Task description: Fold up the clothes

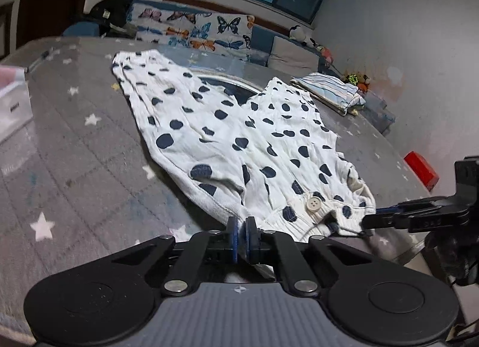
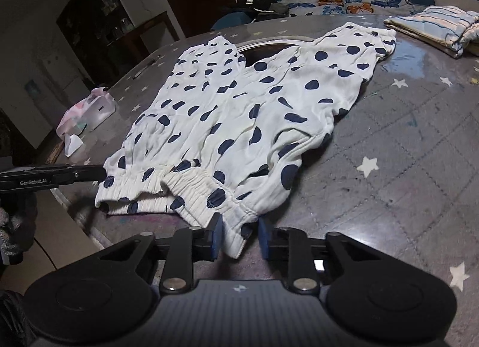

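White shorts with dark blue dots [image 1: 233, 137] [image 2: 239, 113] lie spread on a grey star-print tabletop [image 1: 74, 137], legs pointing away and the elastic waistband nearest me. My left gripper [image 1: 242, 237] is shut on the waistband's left corner; from the right wrist view it shows as a black bar [image 2: 98, 172] at that corner. My right gripper [image 2: 239, 237] stands open, with the waistband's right corner hanging loosely between its blue pads [image 2: 217, 236]. In the left wrist view it [image 1: 366, 221] reaches in from the right, beside the cream button [image 1: 312, 204].
A folded striped garment [image 1: 329, 91] [image 2: 434, 29] lies at the table's far right. A red box [image 1: 420, 169] sits near the right edge, a clear plastic container [image 2: 86, 113] at the left. Butterfly cushions [image 1: 194, 29] line a sofa behind. The table's near edge [image 2: 74, 221] is just below the waistband.
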Demonstrator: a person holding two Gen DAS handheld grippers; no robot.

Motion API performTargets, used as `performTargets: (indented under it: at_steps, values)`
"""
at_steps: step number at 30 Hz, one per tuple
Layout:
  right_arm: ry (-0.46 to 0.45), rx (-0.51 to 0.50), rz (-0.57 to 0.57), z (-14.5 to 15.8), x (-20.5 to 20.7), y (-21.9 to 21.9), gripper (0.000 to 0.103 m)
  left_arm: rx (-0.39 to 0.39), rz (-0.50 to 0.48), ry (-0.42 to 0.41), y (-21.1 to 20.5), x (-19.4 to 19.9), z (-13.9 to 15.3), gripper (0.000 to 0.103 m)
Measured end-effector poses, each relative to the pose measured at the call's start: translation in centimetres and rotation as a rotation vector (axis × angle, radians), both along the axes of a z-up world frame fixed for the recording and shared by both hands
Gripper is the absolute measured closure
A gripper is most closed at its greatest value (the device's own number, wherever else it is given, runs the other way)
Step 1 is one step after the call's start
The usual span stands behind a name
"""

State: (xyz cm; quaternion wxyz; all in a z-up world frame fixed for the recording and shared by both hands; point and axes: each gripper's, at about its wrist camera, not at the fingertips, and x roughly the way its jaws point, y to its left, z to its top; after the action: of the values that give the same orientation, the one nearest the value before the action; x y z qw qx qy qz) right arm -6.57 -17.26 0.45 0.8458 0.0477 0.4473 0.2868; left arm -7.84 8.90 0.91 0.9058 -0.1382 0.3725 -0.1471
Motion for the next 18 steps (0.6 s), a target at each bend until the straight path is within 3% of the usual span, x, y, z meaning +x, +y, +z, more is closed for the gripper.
performTargets:
  at_steps: [3,5,7,10,11,14,18]
  values:
    - [0.004,0.004,0.0,0.0,-0.2,-0.1,0.085,0.009,0.021,0.002,0.1,-0.2,0.1,0.087]
    - [0.001,0.006,-0.001,0.1,-0.2,0.0,0.087,0.01,0.021,0.004,-0.1,-0.3,0.0,0.072]
    - [-0.001,0.007,0.001,0.2,-0.2,0.0,0.089,0.016,0.012,0.006,-0.5,-0.3,-0.2,0.072]
    - [-0.007,0.006,0.009,0.4,-0.4,0.1,0.092,0.015,0.004,0.008,-1.0,-0.1,-0.6,0.077]
    - [-0.011,0.005,0.012,0.6,-0.4,0.1,0.092,0.014,0.005,0.01,-1.2,0.1,-0.8,0.086]
    - [-0.022,0.001,0.023,1.3,-0.8,0.1,0.093,0.007,-0.001,0.001,-0.9,0.1,-0.4,0.098]
    - [-0.021,0.016,0.053,2.4,-1.8,-0.1,0.093,-0.001,-0.017,-0.03,0.2,-1.0,1.0,0.099]
